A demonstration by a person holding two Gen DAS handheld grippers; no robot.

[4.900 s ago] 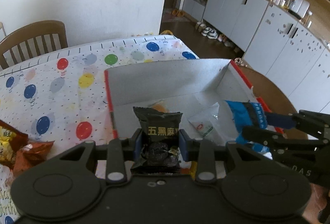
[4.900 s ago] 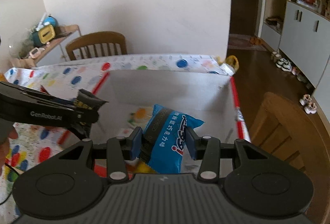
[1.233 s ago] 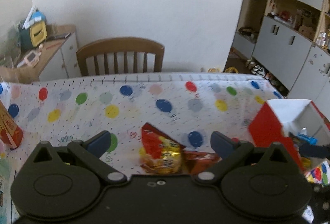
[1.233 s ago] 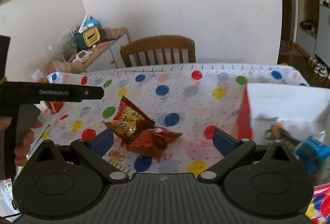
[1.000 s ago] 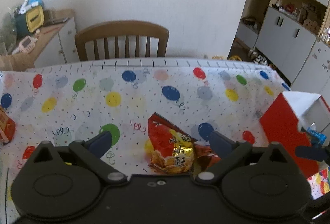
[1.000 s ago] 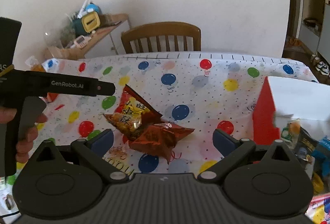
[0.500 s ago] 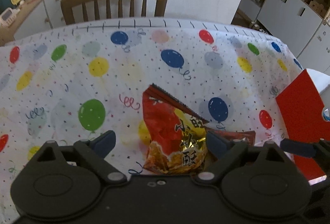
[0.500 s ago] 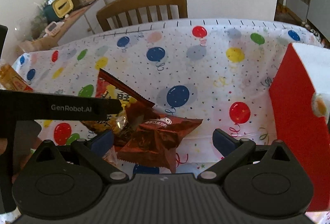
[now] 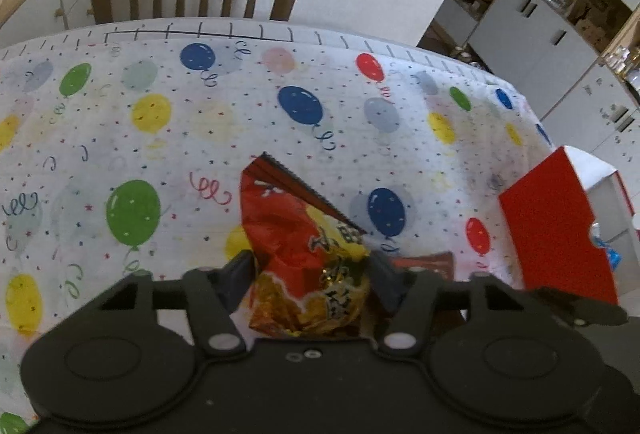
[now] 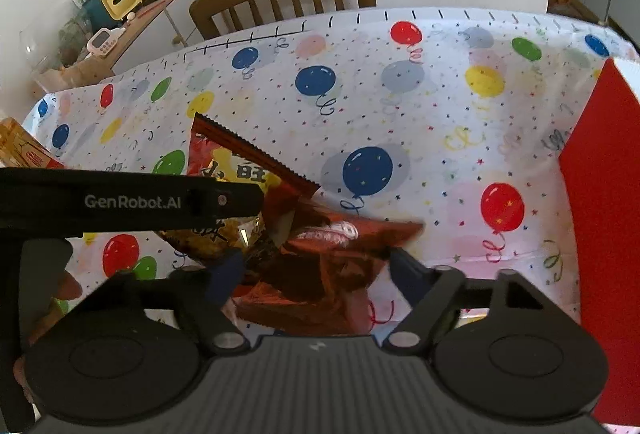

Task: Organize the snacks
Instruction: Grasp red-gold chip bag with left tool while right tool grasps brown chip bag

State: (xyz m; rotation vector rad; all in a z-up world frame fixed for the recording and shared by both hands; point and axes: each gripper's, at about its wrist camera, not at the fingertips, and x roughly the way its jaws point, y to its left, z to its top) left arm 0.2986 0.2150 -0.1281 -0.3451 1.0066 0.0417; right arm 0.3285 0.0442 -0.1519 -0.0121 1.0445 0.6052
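The balloon-print tabletop (image 9: 168, 138) is stretching ahead of both tongs, with the red box (image 9: 556, 230) sitting off to their right. The left tongs (image 9: 310, 270) are pinching the red-and-yellow snack bag (image 9: 296, 242). Just beside them, the right tongs (image 10: 316, 270) are bracketing the brown snack packet (image 10: 320, 274), apparently squeezing it.

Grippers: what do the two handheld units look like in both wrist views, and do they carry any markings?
Both are matte black plastic. The left gripper and right gripper have two round discs, silver pivot screws and dark blue finger pads. The left unit's side reads "GenRobot.AI" in white; a bare hand grips its handle.
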